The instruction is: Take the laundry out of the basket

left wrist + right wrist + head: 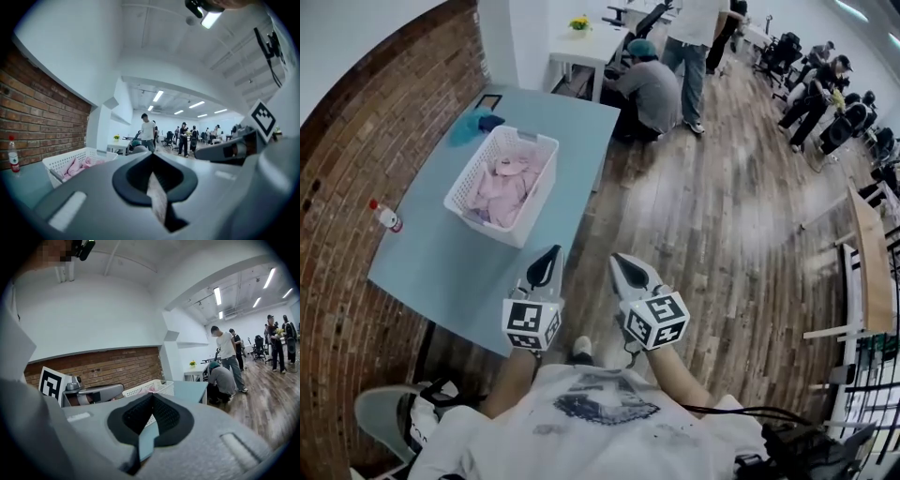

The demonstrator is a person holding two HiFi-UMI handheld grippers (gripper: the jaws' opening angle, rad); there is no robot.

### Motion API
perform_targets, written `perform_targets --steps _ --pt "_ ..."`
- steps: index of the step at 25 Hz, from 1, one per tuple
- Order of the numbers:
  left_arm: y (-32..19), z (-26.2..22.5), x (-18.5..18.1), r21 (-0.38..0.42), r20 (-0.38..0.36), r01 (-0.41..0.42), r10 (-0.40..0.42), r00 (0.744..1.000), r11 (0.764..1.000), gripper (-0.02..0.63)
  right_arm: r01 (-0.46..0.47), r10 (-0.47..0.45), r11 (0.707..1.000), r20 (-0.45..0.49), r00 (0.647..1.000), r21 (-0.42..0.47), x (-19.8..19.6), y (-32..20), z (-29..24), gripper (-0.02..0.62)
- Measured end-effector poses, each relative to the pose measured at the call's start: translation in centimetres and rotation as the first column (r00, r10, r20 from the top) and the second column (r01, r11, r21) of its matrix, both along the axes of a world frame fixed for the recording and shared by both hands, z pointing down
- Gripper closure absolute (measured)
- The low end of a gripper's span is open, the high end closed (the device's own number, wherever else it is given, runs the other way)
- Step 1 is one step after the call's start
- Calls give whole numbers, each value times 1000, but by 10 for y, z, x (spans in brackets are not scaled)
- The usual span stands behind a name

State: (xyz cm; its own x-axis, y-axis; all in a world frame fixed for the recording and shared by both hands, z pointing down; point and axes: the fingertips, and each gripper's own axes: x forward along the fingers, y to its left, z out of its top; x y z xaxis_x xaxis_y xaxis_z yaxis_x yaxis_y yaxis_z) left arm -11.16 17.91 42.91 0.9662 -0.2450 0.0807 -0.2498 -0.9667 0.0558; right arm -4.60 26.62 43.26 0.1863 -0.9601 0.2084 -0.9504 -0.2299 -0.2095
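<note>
Nothing has come out yet, as far as I can judge. The basket (495,223) stands on the table (455,272) in the left half of the head view. The pink laundry (502,187) lies heaped inside it, below the rim. This looks like the very start, the approach before any reach.

Both tools hang low in the middle of that view, close in front of the person's chest. They sit at the table's near corner, well apart from the basket. The left gripper (550,255) points up toward the basket's near wall. The right gripper (620,262) sits just beside it, over the wooden floor rather than over the table.

The left gripper's jaws are pressed together at the tip with nothing between them. In its own view the basket and a bit of pink show at the lower left, off beyond the jaws. The right gripper's jaws are likewise clenched on nothing, and its view has the basket's rim peeking just above them at centre.

I'd say the next move calls for carrying one tool forward and over the rim. Its jaws need parting on the way, then it goes down into the heap to pinch a fold of cloth. The cloth is soft and piled, so a deep bite should lift a whole piece, not a corner.

A bottle (386,217) stands at the table's left edge and a teal cloth (472,124) lies past the basket, both clear of the path.
</note>
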Motion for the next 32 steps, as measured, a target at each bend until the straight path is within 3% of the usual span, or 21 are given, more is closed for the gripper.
perform_targets --steps 10,18,22,32 --pt "-88 -7 23 0 -8 149 -149 989 989 615 140 -140 990 -11 990 12 34 -98 -8 598" --pt "-151 7 22 -8 29 330 -330 944 944 615 316 -317 948 25 948 31 48 -179 4 598" --pt "-182 11 29 -1 54 440 -439 897 898 615 427 -428 903 31 903 46 64 -224 4 598" --pt "-256 20 70 -26 144 689 -680 719 724 615 678 -678 734 101 728 41 115 -334 8 598"
